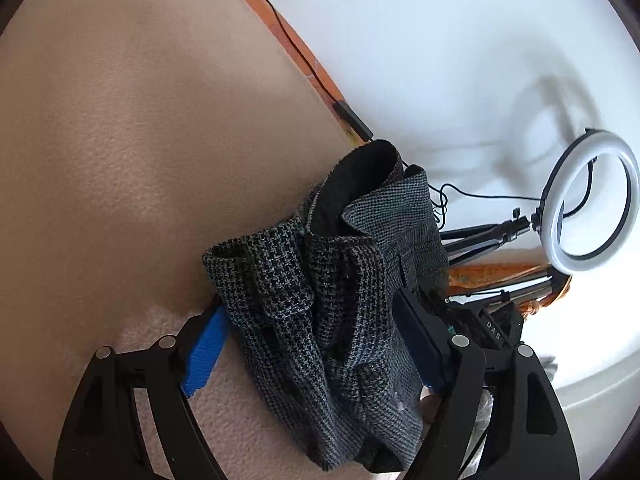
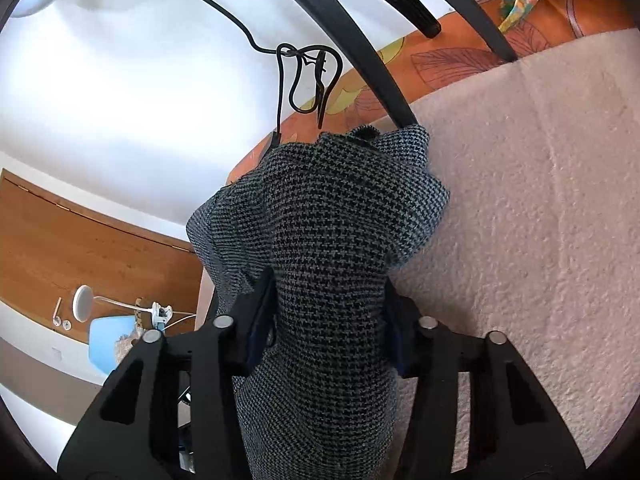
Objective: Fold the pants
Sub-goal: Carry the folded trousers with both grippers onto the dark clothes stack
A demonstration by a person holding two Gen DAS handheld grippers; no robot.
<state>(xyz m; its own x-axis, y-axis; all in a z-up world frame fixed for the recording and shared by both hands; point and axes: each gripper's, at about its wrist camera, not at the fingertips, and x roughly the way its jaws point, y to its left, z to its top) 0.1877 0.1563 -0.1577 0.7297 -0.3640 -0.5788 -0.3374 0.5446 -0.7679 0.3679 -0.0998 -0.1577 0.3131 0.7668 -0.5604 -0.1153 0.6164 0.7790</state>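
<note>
Bunching between both sets of black jaws, the grey-and-black houndstooth woven pants (image 2: 332, 240) were seen raised over a nubbly beige blanket (image 2: 540, 220). The right gripper (image 2: 328, 320) was clamped on the coarse cloth. The left gripper (image 1: 316, 344) was spread wide; its ribbed blue pads (image 1: 206, 350) flanked crumpled folds, though contact could not be judged.

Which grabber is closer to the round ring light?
Left. The left gripper has the ring light just ahead to its right; the right gripper shows none, only pants.
</note>
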